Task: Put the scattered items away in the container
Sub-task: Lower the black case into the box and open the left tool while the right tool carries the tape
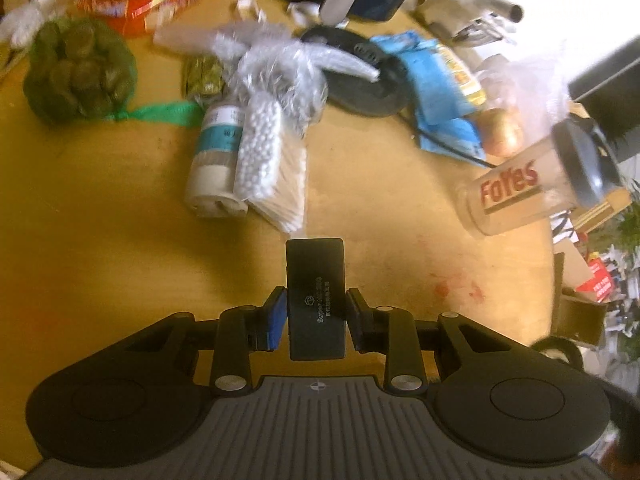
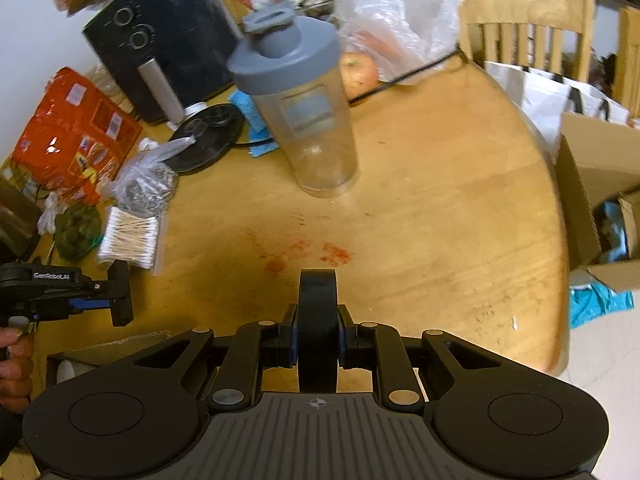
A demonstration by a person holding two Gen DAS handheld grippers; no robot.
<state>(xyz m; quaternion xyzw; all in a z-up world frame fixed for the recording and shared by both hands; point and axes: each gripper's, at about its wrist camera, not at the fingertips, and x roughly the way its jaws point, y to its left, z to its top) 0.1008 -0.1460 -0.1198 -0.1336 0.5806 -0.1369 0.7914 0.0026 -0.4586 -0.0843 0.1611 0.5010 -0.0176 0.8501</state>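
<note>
Between the left gripper's [image 1: 316,304] pads sat a flat black rectangular device [image 1: 316,300] w/ small print on it, clamped at its sides and held above the round wooden table [image 2: 420,200]. Right gripper [image 2: 318,340] was closed too, pinching a black disc-shaped item [image 2: 317,320] on edge, also off the tabletop. Likely container: the open cardboard box [image 2: 592,184] just off the table's right edge, w/ something blue already inside. Scattered stuff lay around: clear shaker bottle w/ grey lid [image 2: 304,112] upright mid-table, cotton-swab pack [image 2: 130,236], bag of white beads [image 1: 260,148], green net bag [image 1: 78,74], apple [image 2: 360,70], blue packets [image 1: 436,88]. Risks, as I judge them: the device was gripped only near its lower half, so a fast swing toward the box could let it pivot or slip. The disc's thin rounded rim gave the pads little contact, so it could roll out. With both hands loaded, crossing paths near the bottle could knock it over. A tilted box flap might catch a drop, so stuff could land on the floor.
</note>
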